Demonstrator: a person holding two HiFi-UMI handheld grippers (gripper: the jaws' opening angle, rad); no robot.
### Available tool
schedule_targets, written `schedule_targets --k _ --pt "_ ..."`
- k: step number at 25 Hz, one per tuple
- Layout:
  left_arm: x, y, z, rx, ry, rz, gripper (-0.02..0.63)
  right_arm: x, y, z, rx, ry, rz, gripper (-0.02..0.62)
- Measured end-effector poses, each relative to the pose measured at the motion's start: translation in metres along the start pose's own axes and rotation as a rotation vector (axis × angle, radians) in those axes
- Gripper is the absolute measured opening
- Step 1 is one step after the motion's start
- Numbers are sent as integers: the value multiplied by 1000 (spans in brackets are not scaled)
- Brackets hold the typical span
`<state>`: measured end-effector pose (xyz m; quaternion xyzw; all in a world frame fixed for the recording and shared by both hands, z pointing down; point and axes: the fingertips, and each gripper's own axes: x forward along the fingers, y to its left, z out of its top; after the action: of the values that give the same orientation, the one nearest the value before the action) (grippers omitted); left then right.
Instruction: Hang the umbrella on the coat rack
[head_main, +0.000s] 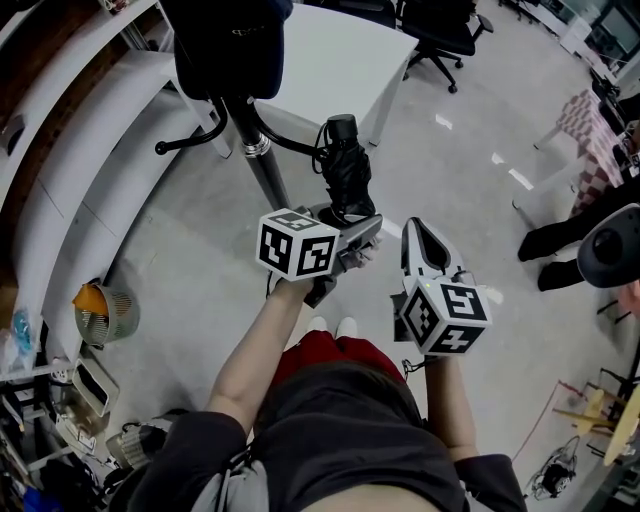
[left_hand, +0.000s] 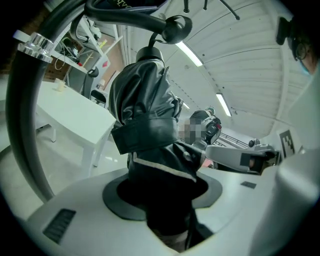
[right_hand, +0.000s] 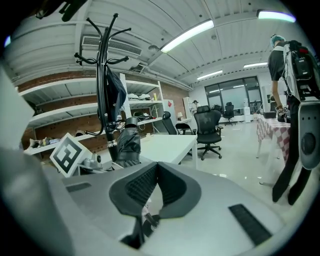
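— What stands furthest left?
— The coat rack (head_main: 262, 165): a dark pole with curved hooks and a dark garment (head_main: 225, 40) hanging on it.
— And the umbrella?
— The umbrella (head_main: 346, 178) is black, folded and upright, just right of the pole and in front of a white table (head_main: 340, 55). The left gripper (head_main: 352, 232) is clamped on its lower end. In the left gripper view, its top sits just under the knobbed end of a hook (left_hand: 176, 27); I cannot tell whether they touch.
— The other one?
— The right gripper (head_main: 418, 245) hangs further right, apart from the umbrella, jaws together with nothing between them.
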<state>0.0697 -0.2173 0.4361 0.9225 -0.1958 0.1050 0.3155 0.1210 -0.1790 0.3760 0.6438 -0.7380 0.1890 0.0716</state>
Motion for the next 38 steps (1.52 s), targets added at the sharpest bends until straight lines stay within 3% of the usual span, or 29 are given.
schedule_targets --k 7,21,38 --pt "1 6 -4 -15 -1 41 205 1 -5 2 -11 9 24 18" --pt "-25 70 -24 -52 22 157 206 40 34 -9 -43 65 82 18" --pt "-41 104 -40 -115 9 259 206 79 62 -51 -76 184 161 18"
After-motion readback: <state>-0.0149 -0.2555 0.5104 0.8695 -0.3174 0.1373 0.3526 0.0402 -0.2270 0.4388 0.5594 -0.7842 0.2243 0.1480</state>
